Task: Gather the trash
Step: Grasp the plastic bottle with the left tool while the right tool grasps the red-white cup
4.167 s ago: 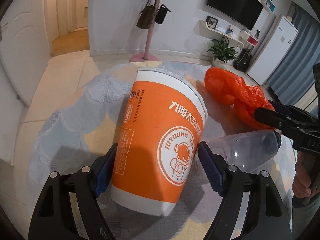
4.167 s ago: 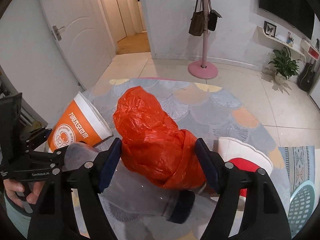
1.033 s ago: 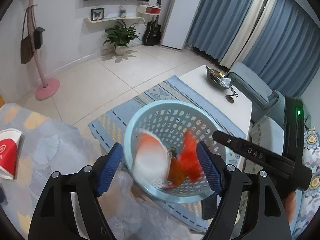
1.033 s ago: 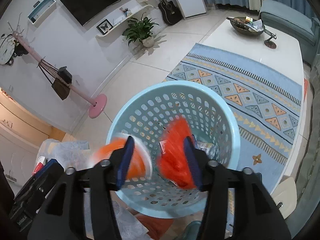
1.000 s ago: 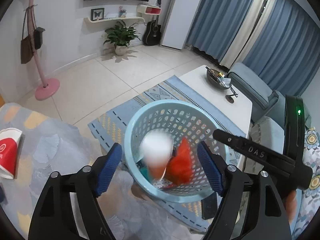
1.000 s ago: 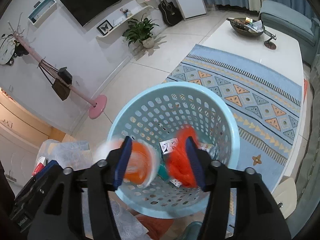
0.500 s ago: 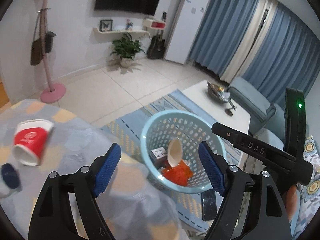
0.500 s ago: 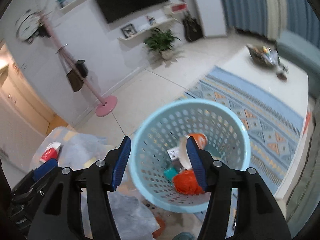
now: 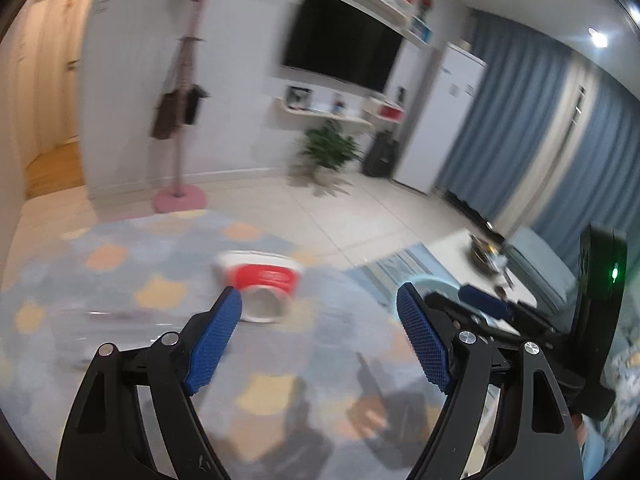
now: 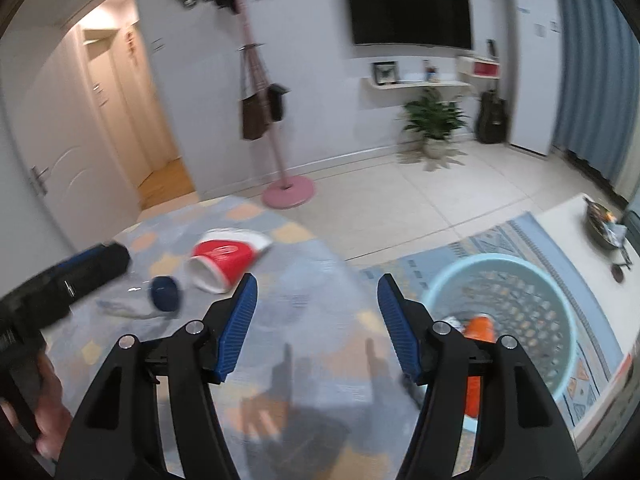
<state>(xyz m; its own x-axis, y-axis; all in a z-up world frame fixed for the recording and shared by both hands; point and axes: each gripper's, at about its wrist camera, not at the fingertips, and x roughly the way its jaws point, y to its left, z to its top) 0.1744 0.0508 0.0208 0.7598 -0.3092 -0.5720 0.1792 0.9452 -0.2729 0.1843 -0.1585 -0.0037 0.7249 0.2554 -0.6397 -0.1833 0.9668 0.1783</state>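
A red and white paper cup (image 9: 262, 286) lies on its side on the patterned table, also in the right wrist view (image 10: 224, 258). A clear plastic bottle with a dark blue cap (image 10: 165, 294) lies left of it. My left gripper (image 9: 320, 340) is open and empty, just short of the cup. My right gripper (image 10: 314, 324) is open and empty over the table. The light blue basket (image 10: 568, 312) stands on the floor at the right and holds the orange cup (image 10: 480, 330) and other trash.
The patterned tablecloth (image 10: 280, 340) covers the table. A pink coat stand (image 10: 286, 190) is on the tiled floor beyond. A white coffee table (image 10: 580, 232) and a striped rug (image 10: 500, 240) lie beside the basket. The other gripper shows at the right of the left wrist view (image 9: 600, 320).
Both grippers dropped the orange cup and the orange bag into the basket, then swung left and back over the table. The red cup now lies in front of the left gripper.
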